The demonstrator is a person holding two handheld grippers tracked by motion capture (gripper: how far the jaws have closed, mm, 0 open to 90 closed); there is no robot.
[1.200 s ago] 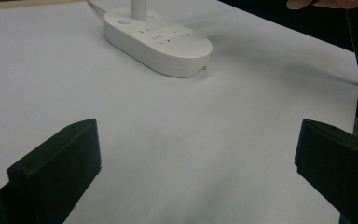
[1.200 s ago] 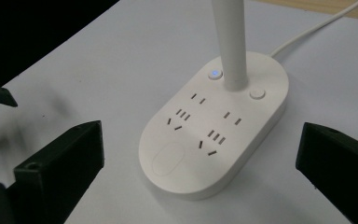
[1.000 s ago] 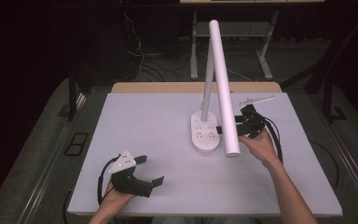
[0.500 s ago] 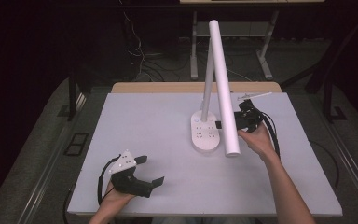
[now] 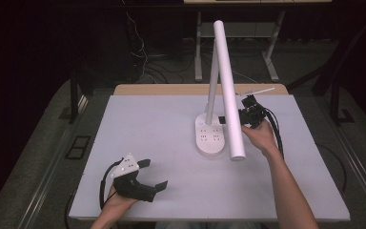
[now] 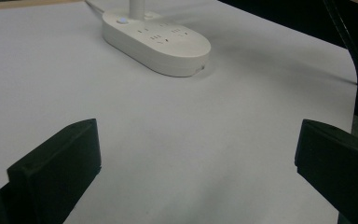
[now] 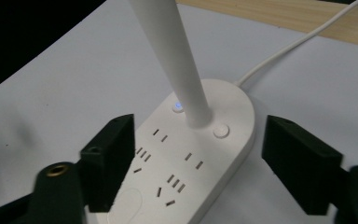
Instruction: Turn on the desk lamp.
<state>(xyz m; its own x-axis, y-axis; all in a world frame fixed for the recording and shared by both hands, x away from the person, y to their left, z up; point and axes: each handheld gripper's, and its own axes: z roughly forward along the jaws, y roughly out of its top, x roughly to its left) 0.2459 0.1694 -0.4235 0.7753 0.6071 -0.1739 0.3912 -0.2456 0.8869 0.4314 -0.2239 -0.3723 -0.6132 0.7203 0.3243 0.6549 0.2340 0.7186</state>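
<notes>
A white desk lamp stands mid-table on an oval power-strip base with a thin stem and a long tube head. My right gripper is open just right of the base, partly behind the head. In the right gripper view its jaws stand on either side of the base, above the sockets, with the stem ahead, a blue-lit button and a white button. My left gripper rests open at the near left, nothing between its jaws; the base lies farther off.
The white table has a wooden strip along its far edge. The lamp's white cable runs off the base toward that strip. The right gripper's black cable trails beside the forearm. Desk legs and floor cables lie beyond the table.
My right gripper has crept a little farther away and left, closer to the lamp base. The left gripper has stayed put.
</notes>
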